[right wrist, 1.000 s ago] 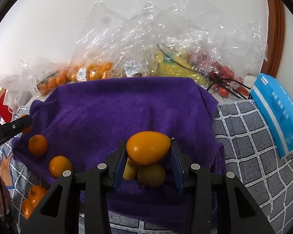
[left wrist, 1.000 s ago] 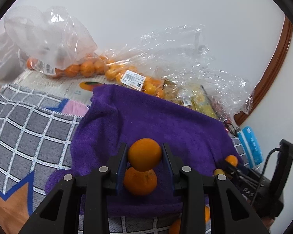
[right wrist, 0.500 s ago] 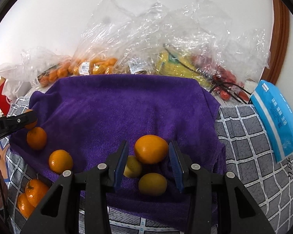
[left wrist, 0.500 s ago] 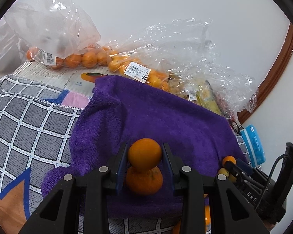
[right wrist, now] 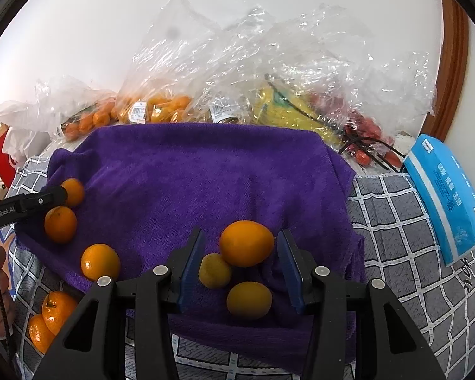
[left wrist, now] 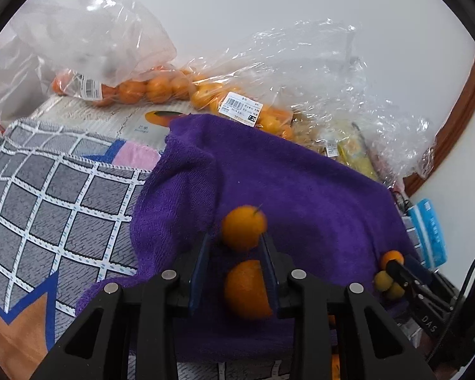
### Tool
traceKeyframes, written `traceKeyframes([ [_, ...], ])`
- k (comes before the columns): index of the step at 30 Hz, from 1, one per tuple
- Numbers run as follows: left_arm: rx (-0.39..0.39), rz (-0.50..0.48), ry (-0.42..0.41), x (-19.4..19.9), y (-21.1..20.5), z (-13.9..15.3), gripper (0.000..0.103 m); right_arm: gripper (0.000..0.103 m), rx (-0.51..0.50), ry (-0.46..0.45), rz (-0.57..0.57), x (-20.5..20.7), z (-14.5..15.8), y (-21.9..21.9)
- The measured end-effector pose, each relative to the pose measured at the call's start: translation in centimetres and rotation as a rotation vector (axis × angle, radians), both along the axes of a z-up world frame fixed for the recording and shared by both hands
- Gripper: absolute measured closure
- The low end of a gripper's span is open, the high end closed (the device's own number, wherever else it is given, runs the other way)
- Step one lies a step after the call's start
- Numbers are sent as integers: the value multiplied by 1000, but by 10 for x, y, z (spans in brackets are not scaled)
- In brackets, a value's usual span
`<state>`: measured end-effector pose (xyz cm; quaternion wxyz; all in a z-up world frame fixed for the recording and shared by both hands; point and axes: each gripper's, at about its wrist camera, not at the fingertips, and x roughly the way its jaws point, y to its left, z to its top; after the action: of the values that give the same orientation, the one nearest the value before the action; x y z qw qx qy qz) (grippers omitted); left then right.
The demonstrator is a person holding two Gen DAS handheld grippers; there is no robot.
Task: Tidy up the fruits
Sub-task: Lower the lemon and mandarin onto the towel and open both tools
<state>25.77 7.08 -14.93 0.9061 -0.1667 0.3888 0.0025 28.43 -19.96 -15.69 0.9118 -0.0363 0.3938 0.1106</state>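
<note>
Right gripper (right wrist: 240, 266), jaws opening: large orange fruit (right wrist: 246, 243) unpinched between them at 12 o'clock; left gripper (left wrist: 234, 264) narrow, empty.

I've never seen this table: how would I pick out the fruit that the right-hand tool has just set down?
Find the purple towel spread in front of the plastic bags. At its near edge three yellowish fruits huddle between the right tool, whose sides are opening clear of them. Yours is the largest one: egg-shaped, deep orange, farthest back, above two smaller, yellower ones.
</note>
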Motion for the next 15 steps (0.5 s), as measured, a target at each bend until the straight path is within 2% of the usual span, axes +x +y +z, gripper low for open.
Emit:
traceKeyframes([
  [8, 3, 1, -5, -2, -1, 1, 73, 55, -11, -24, 2, -4, 3, 1],
  [15, -40, -2, -20, -7, 3, 7, 71, 55, -11, -55, -5, -10, 10, 2],
])
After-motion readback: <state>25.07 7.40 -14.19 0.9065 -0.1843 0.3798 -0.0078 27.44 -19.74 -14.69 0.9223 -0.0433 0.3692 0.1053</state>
